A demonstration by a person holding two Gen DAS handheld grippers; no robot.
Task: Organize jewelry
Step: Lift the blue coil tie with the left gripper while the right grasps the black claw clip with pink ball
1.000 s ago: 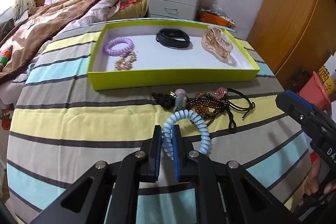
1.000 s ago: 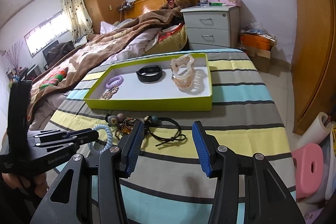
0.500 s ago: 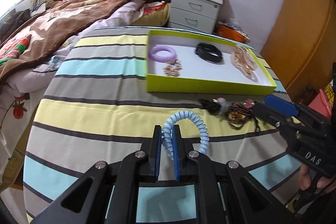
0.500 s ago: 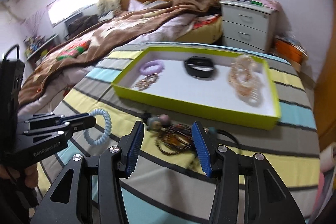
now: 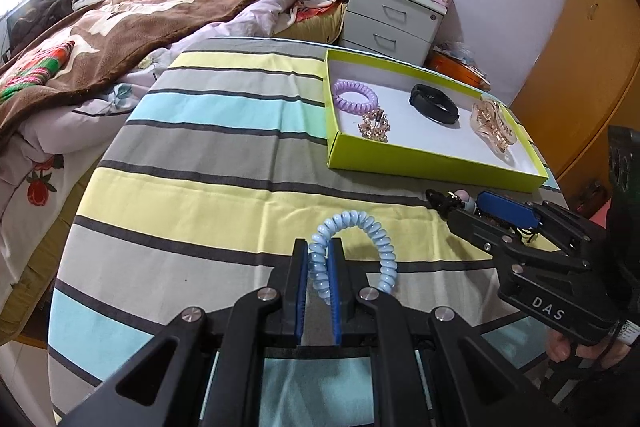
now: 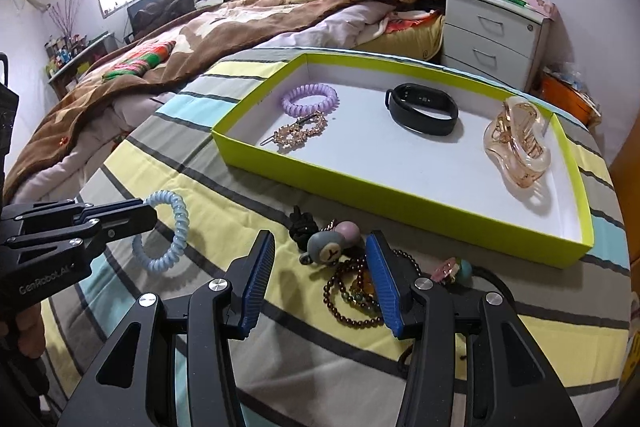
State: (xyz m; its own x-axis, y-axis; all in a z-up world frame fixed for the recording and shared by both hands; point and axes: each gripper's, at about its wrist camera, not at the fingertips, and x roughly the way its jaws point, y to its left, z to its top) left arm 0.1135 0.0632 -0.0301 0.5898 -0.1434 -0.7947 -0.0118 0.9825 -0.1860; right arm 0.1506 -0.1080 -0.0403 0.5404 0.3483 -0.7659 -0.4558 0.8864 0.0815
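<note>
Left wrist view: we've the left gripper (image 5: 319, 263) clamped on blue coil tie (image 5: 356, 251); right gripper (image 6: 320, 283) agape; nxt, carry to tray (image 5: 432, 163).

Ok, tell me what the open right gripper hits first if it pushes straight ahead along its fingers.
Most likely the grey round-eared bear charm, which lies between the right gripper fingers' line with the brown beaded bracelet beside it; beyond stands the lime-green tray wall. Depth is uncertain.

The right tongs (image 6: 320, 283) cover part of the bead bracelets (image 6: 352, 301) near the desk's (image 6: 500, 311) front edge. A black cord (image 6: 492, 277) runs under their arm. The pile's small charms (image 6: 454, 269) are too tangled to tell apart.
</note>
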